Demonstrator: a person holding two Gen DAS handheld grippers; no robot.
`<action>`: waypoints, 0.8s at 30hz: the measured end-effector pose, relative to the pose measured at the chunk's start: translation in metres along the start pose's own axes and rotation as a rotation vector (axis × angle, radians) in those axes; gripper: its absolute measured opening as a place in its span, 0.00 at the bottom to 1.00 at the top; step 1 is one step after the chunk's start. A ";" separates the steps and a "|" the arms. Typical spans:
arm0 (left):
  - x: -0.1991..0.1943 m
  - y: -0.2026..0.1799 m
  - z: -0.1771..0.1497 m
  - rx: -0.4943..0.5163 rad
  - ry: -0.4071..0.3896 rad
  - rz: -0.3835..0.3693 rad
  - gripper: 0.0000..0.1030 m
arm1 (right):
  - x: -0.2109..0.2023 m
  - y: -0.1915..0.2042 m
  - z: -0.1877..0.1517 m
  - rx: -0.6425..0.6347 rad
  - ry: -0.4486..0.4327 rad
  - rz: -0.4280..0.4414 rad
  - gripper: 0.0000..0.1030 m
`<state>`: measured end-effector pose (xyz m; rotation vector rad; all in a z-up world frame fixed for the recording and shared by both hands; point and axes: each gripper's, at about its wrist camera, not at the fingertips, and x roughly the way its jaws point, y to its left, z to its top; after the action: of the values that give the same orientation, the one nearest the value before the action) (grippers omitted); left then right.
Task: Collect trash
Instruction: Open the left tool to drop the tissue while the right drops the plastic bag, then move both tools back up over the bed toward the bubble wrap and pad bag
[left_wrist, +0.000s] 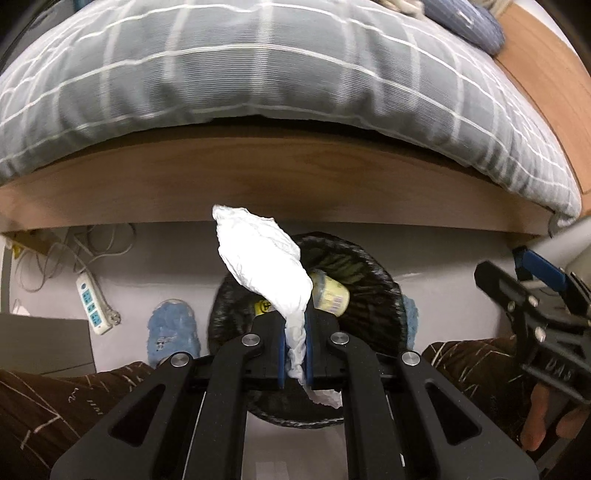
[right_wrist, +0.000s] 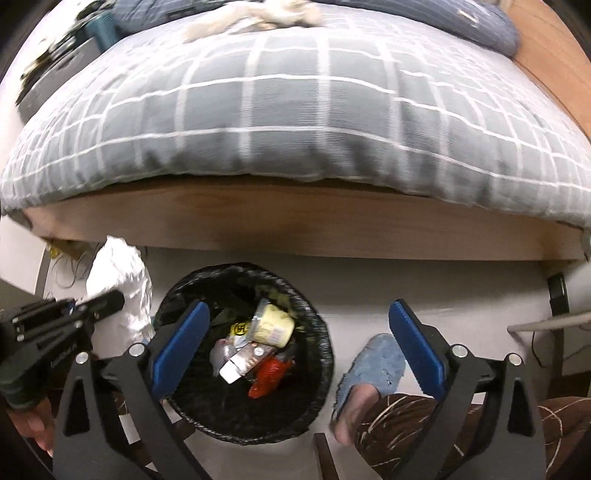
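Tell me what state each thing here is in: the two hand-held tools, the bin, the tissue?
Left tool: shut on the white tissue.
Right tool: open, nothing between its blue pads, above the bin.
White tissue: crumpled, pinched at one end, held above the bin.
Trash bin: open-topped, lined with a black bag, partly filled with trash.
Yellow cup: lying on its side in the bin.

Legible markings are few. A yellow wrapper (right_wrist: 241, 328) in the bin (right_wrist: 177, 291) bears a round black emblem — characters unreadable. The pale cup (right_wrist: 275, 325) carries a barcode label — digits illegible.
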<state>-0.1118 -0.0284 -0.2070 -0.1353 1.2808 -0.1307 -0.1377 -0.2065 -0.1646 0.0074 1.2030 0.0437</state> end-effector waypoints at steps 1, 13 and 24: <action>0.001 -0.006 -0.001 0.009 0.001 -0.003 0.07 | -0.001 -0.005 0.000 0.014 0.001 -0.005 0.91; 0.012 -0.028 -0.006 0.059 0.006 0.050 0.37 | -0.002 -0.021 0.000 0.062 -0.005 -0.006 0.91; -0.015 -0.023 0.002 0.051 -0.082 0.089 0.72 | -0.018 -0.015 0.011 0.045 -0.068 0.005 0.91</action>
<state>-0.1145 -0.0487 -0.1879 -0.0388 1.1985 -0.0806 -0.1339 -0.2224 -0.1443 0.0509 1.1360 0.0208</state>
